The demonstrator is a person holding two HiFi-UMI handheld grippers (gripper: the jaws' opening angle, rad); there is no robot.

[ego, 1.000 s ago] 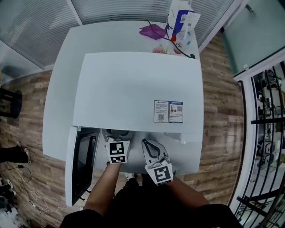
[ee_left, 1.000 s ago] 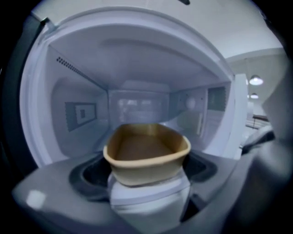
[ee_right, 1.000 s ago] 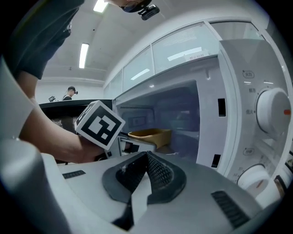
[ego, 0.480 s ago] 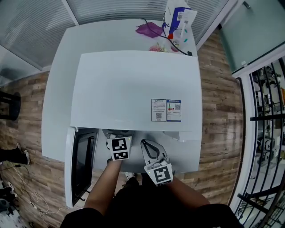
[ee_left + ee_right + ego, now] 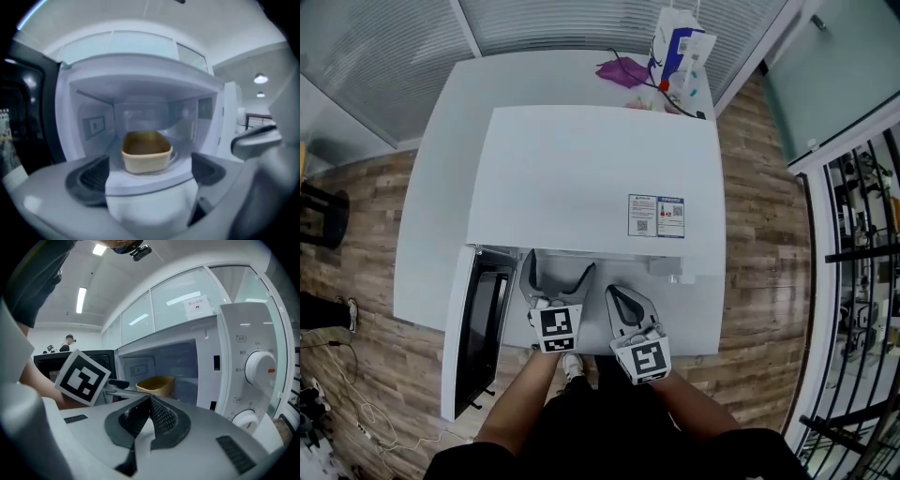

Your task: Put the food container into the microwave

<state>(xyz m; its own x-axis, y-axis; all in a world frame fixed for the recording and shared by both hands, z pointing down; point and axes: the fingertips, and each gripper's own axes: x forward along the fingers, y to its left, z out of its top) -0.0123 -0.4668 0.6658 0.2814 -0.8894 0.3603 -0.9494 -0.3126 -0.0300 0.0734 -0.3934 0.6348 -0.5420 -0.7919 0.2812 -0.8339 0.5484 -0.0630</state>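
A tan food container (image 5: 146, 151) sits inside the white microwave (image 5: 600, 178), whose door (image 5: 478, 333) hangs open on the left. In front of the opening, the left gripper (image 5: 557, 274) has just been opening its jaws; they stand wide apart with nothing between them. Beside it, the right gripper (image 5: 150, 399) has its jaws pressed together, empty.

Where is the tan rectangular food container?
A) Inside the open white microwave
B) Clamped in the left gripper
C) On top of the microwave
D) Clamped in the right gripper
A: the tan rectangular food container sits inside the white microwave; the left gripper, whose jaws have just been opening, holds nothing.
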